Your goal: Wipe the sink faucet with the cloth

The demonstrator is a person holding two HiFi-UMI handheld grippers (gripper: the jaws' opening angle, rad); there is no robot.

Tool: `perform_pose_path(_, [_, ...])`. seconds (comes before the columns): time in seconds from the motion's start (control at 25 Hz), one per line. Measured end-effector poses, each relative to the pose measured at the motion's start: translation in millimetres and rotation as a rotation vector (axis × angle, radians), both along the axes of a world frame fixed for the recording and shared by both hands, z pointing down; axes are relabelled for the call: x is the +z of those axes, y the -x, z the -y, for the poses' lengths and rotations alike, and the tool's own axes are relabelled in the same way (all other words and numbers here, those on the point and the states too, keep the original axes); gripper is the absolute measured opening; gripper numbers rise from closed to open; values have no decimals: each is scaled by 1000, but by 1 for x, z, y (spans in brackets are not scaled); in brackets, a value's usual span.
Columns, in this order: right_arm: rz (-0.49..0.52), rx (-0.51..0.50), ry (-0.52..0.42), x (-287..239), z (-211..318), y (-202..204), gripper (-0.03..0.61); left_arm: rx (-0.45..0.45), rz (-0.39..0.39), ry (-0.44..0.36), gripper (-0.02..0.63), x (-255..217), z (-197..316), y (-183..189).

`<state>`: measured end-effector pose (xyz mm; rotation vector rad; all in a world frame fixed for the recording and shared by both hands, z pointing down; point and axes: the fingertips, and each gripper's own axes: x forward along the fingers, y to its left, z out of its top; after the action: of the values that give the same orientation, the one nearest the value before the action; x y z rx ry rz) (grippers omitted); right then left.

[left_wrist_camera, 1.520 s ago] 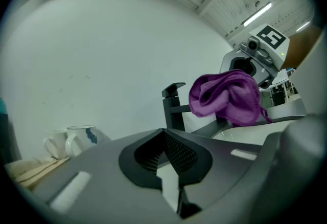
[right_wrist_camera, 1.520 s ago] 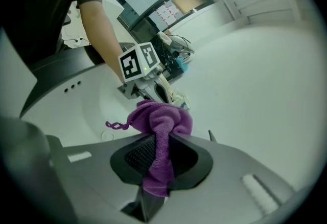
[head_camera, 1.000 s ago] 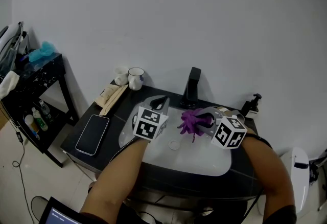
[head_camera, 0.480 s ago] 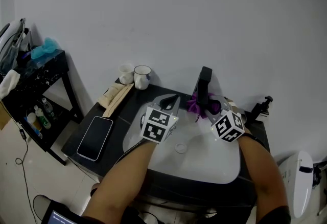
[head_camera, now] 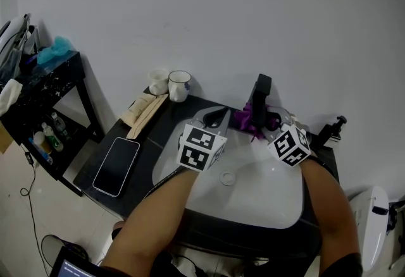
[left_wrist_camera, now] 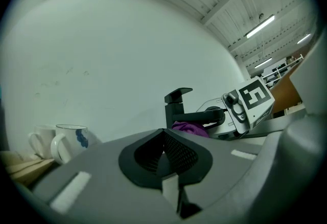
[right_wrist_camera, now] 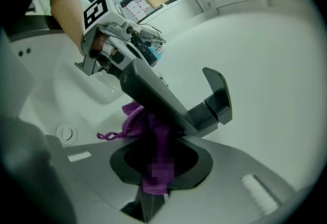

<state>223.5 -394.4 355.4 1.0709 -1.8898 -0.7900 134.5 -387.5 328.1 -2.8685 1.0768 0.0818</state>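
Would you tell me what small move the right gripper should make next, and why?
Probably draw the right gripper along the spout of the faucet toward its tip. Its jaws are shut on the cloth, and the cloth touches the spout's underside beside the column, so a stroke should start the wipe.

Phone [head_camera: 116, 166], mug [head_camera: 180, 86], soap dispenser [head_camera: 332, 132], side shelf [head_camera: 45, 88]

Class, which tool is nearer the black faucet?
Right. The right tool presses the purple cloth against the faucet; the left tool hovers apart, to its left.
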Motion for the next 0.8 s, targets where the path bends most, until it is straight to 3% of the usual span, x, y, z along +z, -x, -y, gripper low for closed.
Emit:
perform_pose_path(0.44, [-16,61,174,41,1,-1,64,-12,21,-3,17,2,1,1])
perform_pose_path(0.64, [-22,68,188,44,-1,-1,66,-15,25,-4,18,2,2,2])
perform_pose_path(0.8, [-73,9,172,39,-12,-4,73,-30,27,1,17,3,3,7])
